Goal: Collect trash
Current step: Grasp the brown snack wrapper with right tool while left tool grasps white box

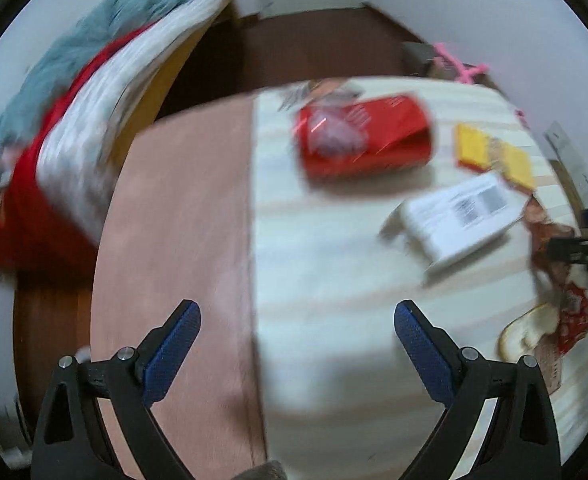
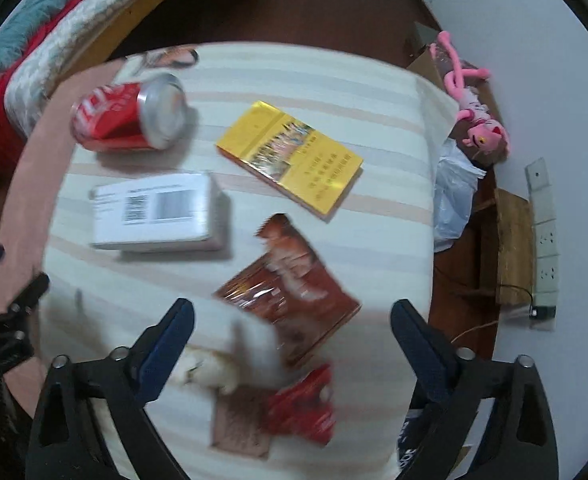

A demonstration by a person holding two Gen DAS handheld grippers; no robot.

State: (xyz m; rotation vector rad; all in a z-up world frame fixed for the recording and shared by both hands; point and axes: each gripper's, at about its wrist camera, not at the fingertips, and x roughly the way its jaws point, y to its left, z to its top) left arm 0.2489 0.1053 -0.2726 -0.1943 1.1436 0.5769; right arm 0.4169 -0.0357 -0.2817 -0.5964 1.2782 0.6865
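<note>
Both grippers, left (image 1: 297, 332) and right (image 2: 292, 330), jaws apart, empty. Brown wrapper (image 2: 290, 284) lies near surface's (image 2: 374, 92) front edge below right jaws. Suggest: descend straight, straddle wrapper, clamp gently.

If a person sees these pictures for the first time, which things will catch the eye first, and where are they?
The red can lying on its side at the far left of the striped cloth stands out first, then the yellow packet flat near the middle. Nearer, a brown snack wrapper lies just ahead of the open right gripper, beside a white box with a barcode.
</note>
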